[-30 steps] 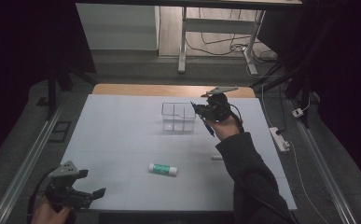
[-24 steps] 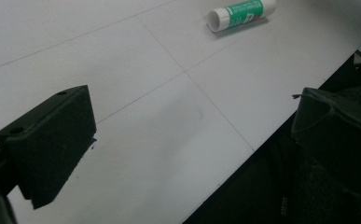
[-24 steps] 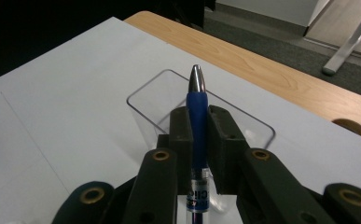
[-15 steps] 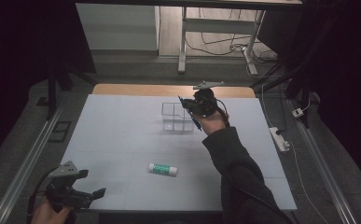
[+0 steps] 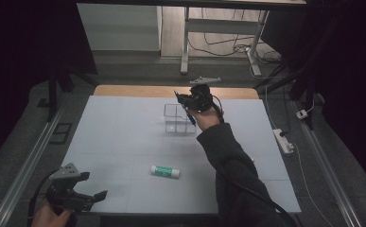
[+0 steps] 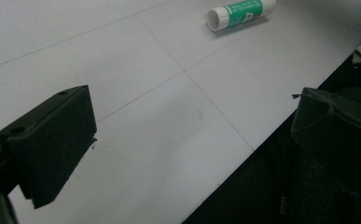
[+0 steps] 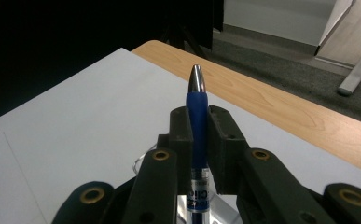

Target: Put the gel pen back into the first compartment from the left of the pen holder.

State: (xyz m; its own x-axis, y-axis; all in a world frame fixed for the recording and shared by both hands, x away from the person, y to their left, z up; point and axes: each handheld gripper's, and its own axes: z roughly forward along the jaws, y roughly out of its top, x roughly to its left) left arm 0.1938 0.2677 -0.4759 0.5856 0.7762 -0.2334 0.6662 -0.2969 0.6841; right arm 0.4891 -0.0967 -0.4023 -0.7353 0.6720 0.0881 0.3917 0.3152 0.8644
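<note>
Pen sits pinched between the 2 jaws of my right gripper, its blue barrel running up between the pads and its silver tip poking out past them, held over the far right corner of the clear box toward the far side of the white table. My left gripper hangs at the near left corner of that table with its jaws spread and nothing between them. Glue stick, green and white, lies on its side near the middle, well apart from both grippers.
</note>
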